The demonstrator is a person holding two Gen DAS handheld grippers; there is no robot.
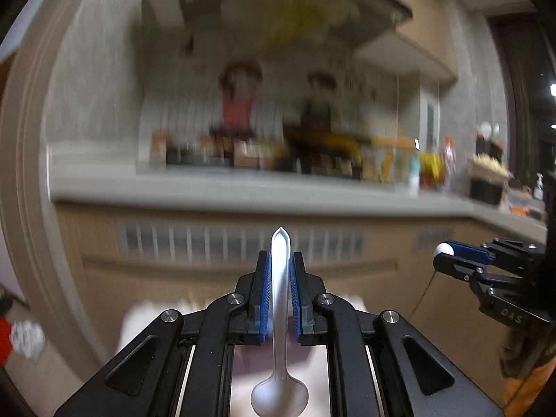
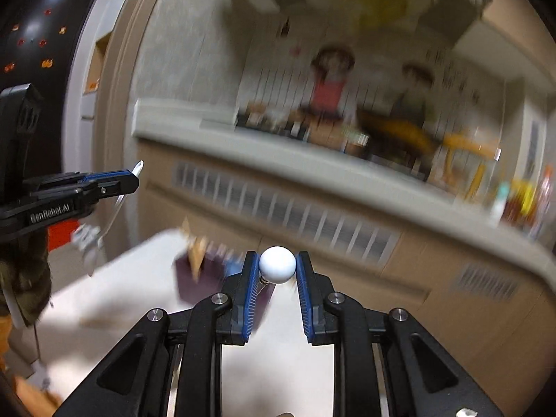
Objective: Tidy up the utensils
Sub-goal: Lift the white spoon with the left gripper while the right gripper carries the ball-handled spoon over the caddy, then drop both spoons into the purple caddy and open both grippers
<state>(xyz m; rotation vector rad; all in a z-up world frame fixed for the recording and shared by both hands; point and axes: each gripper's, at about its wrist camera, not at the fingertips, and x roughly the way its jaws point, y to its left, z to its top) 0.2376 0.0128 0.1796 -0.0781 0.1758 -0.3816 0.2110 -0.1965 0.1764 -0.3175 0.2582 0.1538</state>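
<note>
My left gripper (image 1: 280, 256) is shut on a clear plastic spoon (image 1: 280, 312). Its handle tip points forward past the blue pads and its bowl (image 1: 279, 398) lies back toward the camera. In the right wrist view the left gripper (image 2: 133, 178) is at the left edge, with the spoon (image 2: 118, 205) hanging below it. My right gripper (image 2: 277, 254) is shut on a white ball-headed utensil (image 2: 277, 266), which has a short metal stem under the ball. The right gripper (image 1: 440, 258) also shows at the right of the left wrist view with the ball (image 1: 444, 249) at its tip. Both grippers are held up, pointing roughly level.
A white table (image 2: 121, 299) lies below with blurred purple and tan items (image 2: 194, 278) at its far end. Beyond it runs a beige counter ledge (image 1: 243, 194) over vented panels, with bottles (image 1: 431, 170) at its right. An olive sleeve (image 2: 24, 271) is at the left.
</note>
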